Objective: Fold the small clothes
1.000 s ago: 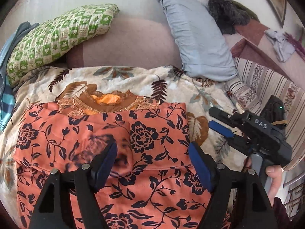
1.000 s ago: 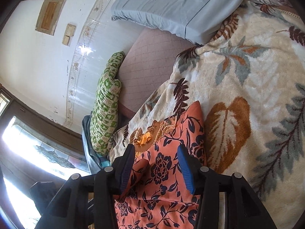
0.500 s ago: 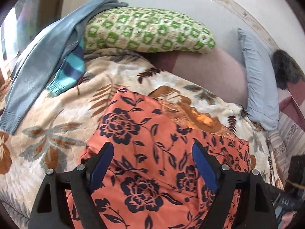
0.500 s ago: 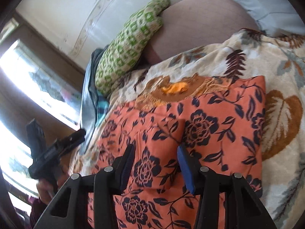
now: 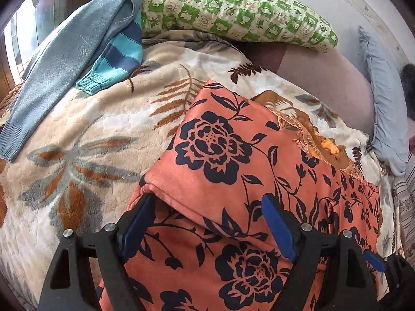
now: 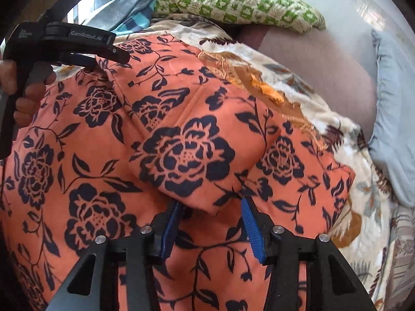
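Observation:
An orange garment with dark navy flowers and a brown embroidered neckline [image 5: 233, 171] lies on the bed, its sides folded inward. My left gripper [image 5: 207, 223] is open just above the garment's left folded edge, one finger at the fold corner. My right gripper [image 6: 210, 220] is open, its blue pads at either side of a folded sleeve flap [image 6: 181, 155] on the garment [image 6: 85, 181]. The left gripper also shows in the right wrist view [image 6: 77, 46], held by a hand at the garment's far left.
A cream blanket with leaf print [image 5: 77, 134] covers the bed. A green checked pillow [image 5: 233, 10], a grey-blue pillow [image 5: 386, 103], a grey-blue sweater [image 5: 59, 59] and a striped teal garment [image 5: 116, 59] lie at the head and left side.
Both grippers have swung left and come lower over the garment. The left gripper now sits at the left folded edge; the right one has closed in on the sleeve flap.

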`<state>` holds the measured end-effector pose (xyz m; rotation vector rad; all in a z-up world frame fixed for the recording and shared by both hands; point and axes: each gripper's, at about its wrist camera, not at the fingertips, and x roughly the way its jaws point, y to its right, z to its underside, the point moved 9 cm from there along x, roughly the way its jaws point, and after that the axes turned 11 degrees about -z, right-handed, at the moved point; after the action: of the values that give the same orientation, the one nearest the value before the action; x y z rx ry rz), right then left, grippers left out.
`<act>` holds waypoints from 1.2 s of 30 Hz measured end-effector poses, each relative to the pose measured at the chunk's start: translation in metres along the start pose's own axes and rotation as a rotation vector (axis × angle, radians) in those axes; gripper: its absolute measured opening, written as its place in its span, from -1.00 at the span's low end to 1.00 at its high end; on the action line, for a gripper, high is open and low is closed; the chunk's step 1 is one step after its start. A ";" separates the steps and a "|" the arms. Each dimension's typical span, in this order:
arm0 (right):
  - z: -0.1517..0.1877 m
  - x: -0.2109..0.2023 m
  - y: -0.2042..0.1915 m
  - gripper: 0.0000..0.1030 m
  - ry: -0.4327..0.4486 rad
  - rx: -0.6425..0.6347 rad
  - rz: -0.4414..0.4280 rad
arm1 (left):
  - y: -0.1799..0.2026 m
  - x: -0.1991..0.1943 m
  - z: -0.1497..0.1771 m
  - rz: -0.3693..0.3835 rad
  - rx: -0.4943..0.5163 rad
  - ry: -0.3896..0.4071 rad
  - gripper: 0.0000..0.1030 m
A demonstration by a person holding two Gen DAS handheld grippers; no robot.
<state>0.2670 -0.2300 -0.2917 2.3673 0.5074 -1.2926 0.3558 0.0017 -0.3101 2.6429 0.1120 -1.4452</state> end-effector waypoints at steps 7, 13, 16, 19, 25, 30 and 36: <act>-0.021 -0.004 0.026 -0.16 0.120 0.314 -0.242 | -0.003 0.009 0.002 -0.046 0.020 -0.027 0.63; 0.002 -0.012 0.088 -0.34 0.188 0.701 -0.304 | -0.003 0.009 0.003 -0.078 0.040 -0.013 0.63; 0.036 -0.010 0.128 -0.32 0.170 0.928 -0.331 | -0.005 0.006 0.000 -0.098 0.041 0.007 0.63; 0.067 -0.013 0.162 -0.29 0.177 1.089 -0.287 | -0.006 0.006 -0.001 -0.125 0.052 0.015 0.63; 0.058 -0.042 0.183 -0.27 0.278 1.038 -0.175 | -0.008 0.003 -0.003 -0.152 0.056 0.029 0.63; 0.031 -0.025 0.153 -0.26 0.174 0.859 -0.124 | -0.012 -0.004 -0.011 -0.177 0.066 0.079 0.63; 0.025 -0.005 0.137 -0.26 0.155 0.789 -0.148 | -0.018 0.015 0.000 -0.223 0.100 0.005 0.63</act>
<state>0.3136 -0.3602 -0.2774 3.1347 0.2322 -1.5931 0.3618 0.0194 -0.3237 2.7891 0.3548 -1.5470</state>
